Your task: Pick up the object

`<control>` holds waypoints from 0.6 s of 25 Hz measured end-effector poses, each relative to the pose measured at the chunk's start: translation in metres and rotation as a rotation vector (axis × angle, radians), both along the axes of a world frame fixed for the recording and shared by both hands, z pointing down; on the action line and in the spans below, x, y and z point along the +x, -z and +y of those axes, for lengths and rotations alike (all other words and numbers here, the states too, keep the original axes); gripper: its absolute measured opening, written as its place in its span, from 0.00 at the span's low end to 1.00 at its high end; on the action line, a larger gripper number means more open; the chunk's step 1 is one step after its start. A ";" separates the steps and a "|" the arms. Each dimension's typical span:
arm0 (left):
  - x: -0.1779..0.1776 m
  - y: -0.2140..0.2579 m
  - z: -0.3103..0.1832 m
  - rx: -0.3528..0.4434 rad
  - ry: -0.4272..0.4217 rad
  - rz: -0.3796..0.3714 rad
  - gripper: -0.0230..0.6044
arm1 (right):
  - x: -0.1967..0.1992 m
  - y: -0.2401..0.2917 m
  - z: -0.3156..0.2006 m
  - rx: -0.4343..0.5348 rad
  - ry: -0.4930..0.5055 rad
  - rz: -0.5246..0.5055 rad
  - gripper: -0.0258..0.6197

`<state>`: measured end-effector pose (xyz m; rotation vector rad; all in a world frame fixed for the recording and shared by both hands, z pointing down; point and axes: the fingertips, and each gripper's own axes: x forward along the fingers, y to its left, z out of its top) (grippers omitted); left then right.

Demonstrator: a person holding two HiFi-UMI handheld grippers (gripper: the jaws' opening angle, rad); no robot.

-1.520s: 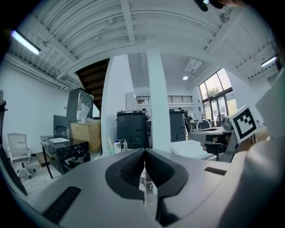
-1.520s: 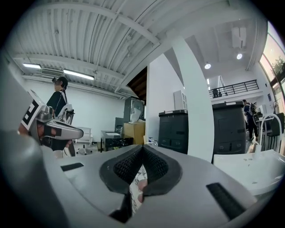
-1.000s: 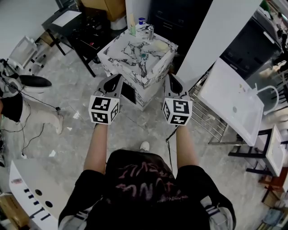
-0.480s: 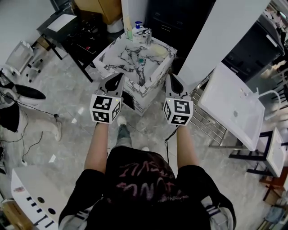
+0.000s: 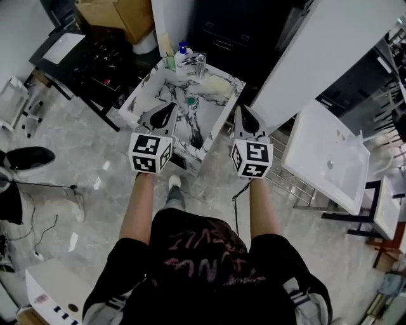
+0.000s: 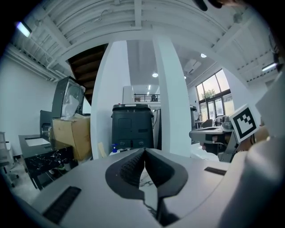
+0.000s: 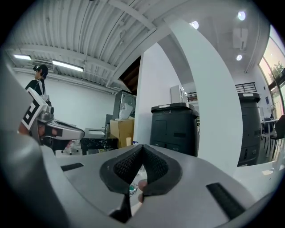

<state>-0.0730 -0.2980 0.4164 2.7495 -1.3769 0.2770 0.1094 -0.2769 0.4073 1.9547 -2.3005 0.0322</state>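
Note:
A marble-patterned sink (image 5: 143, 90) stands ahead of me. In its basin are a small green object (image 5: 191, 100) and a pale yellow lump (image 5: 216, 84). A blue-capped bottle (image 5: 183, 52) and a metal faucet (image 5: 200, 63) sit on the far rim. My left gripper (image 5: 165, 114) hovers over the near part of the basin, jaws shut and holding nothing. My right gripper (image 5: 243, 117) hangs just off the sink's right near corner, also shut and holding nothing. In the gripper views, the left gripper (image 6: 143, 151) and the right gripper (image 7: 142, 147) both show their pads meeting at the tip.
A white pillar (image 5: 317, 44) rises at the right behind the sink, with a black cabinet (image 5: 235, 25) beside it. A white washbasin slab (image 5: 323, 155) on a metal rack (image 5: 288, 171) stands to the right. A black desk (image 5: 95, 63) and a cardboard box (image 5: 117, 16) are at the left.
The person has walked forward, so the marble sink has come closer and both grippers now reach its near edge. Both pairs of jaws stay shut.

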 end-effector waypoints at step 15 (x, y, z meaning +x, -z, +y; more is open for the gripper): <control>0.014 -0.032 -0.151 -0.093 -0.228 0.010 0.06 | 0.010 -0.014 -0.108 -0.053 -0.250 0.006 0.06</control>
